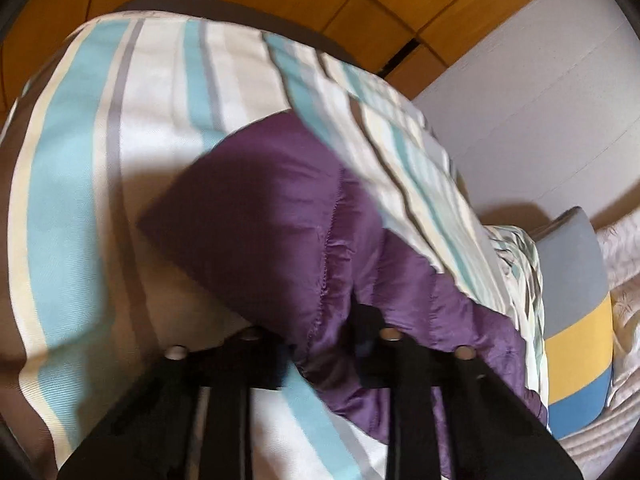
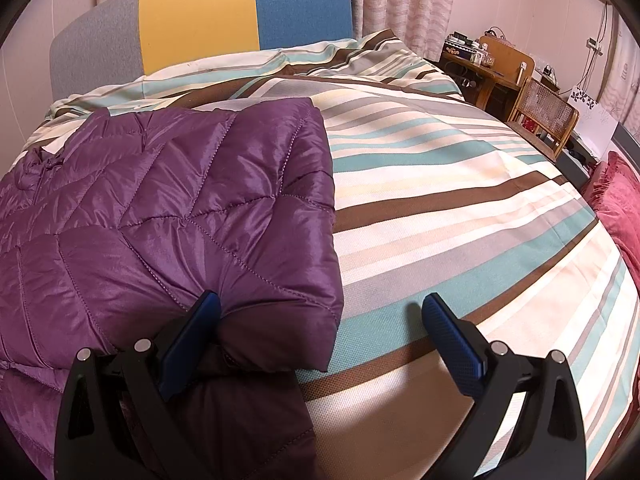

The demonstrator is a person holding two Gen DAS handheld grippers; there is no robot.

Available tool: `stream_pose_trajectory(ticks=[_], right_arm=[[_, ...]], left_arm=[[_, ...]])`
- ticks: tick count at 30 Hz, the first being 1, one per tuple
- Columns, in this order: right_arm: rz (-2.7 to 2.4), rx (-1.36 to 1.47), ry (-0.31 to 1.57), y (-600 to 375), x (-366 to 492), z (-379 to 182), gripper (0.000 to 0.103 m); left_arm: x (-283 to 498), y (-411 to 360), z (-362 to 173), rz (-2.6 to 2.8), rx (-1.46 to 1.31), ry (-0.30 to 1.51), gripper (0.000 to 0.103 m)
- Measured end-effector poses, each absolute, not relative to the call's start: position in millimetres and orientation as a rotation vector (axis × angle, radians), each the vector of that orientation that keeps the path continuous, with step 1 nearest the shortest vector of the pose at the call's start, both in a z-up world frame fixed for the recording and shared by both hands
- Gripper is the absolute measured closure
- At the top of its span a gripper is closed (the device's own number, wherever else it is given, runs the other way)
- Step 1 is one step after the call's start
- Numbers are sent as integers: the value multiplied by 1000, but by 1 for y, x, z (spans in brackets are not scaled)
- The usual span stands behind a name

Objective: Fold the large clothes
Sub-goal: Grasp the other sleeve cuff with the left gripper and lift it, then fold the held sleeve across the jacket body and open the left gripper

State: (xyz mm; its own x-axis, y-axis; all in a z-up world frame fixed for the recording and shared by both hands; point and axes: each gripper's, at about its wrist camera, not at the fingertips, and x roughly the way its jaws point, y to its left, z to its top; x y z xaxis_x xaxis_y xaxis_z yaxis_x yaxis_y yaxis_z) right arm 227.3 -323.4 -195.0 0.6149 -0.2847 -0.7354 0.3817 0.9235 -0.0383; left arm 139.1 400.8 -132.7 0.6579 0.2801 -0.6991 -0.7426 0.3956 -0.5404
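1. A purple quilted jacket (image 2: 160, 216) is being folded on a bed with a striped duvet (image 2: 460, 208); it is lying on the side of the bed seen at left in the right wrist view, below the pillow and the grey-yellow-blue headboard (image 2: 200, 20).
2. Progress, judged: the jacket is partly folded. One panel is being shown doubled over onto the body, with a rounded fold edge near the right gripper (image 2: 316, 332) and a darker layer underneath. More folding and squaring is probably being left to do; the full outline is not being shown, so the fold count cannot be told.
3. The right gripper is being held wide apart. Its left blue pad (image 2: 192, 340) is being pressed against the folded corner, the other pad is being kept over bare duvet. Nothing is being pinched.
4. The left gripper (image 1: 320, 344) is being seen blurred. Purple fabric (image 1: 280, 208) is running down between its black fingers, looking lifted off the bed, so a narrow clamp on the jacket is being judged; the contact itself is being hidden by shadow.
5. Materials: the jacket shell is shiny, thin and slippery-looking, with diamond stitching, puffy padding and fine creases. The duvet is matte woven cloth, with teal, brown, cream and grey stripes.
6. A red cushion (image 2: 616, 208) is being seen at the bed's right edge, a wooden chair (image 2: 548, 116) and desk beyond.
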Motion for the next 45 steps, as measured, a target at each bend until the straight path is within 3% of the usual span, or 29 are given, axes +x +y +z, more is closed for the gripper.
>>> stream_pose_trajectory(ticks=[5,14,24,25,45], right_arm=[[-384,127,824,-324,227,-195,3],[-382,139,822,-324,226,-195,3],[-375,151,823,-325,227,-196,3],[-374,151,823,-325,226,-196,3],[-354,185,821,-329,226,-196,2]], left_arm=[[146,352,-83,695,-661,458,89],[170,257,-46,567,-417,390,89],[199,143,-45,316,-213,412,89],[203,132,-47,297,-195,420,95],[226,-38,-53,-36,-94,480,95]])
